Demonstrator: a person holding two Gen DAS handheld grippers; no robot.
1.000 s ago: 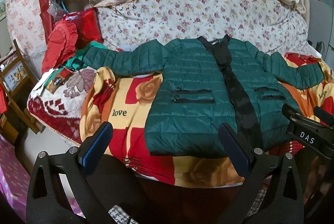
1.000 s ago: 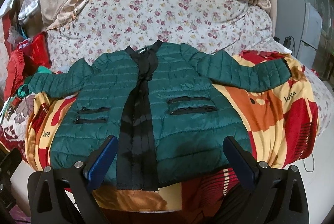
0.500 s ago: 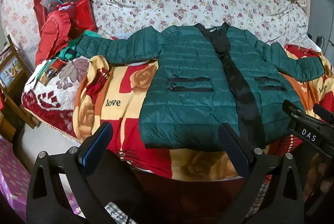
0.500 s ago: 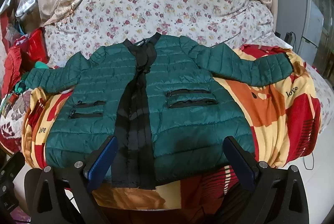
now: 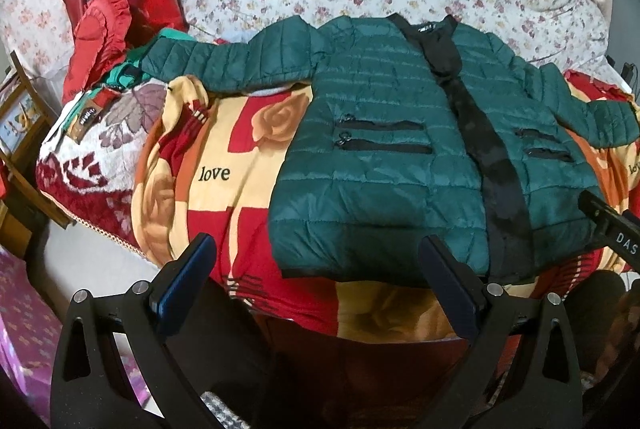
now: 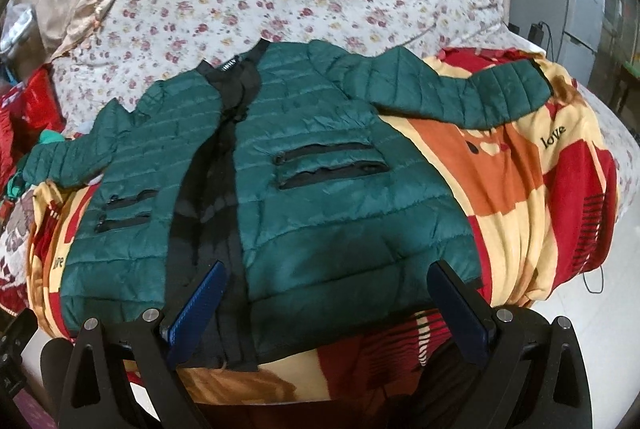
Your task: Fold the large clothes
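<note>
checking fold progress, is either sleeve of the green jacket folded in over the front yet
No, the green puffer jacket lies flat on the blanket with both sleeves spread outward.

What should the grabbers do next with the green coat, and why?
Probably the right gripper should dip and pinch the green coat at its near hem. The coat lies flat and unfolded on the blanket, both grippers are open and empty, and the hem sits between the right one's fingers.

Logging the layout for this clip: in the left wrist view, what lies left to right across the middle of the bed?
Red clothes → leaf-print blanket → "love" blanket → green jacket → right gripper.
</note>
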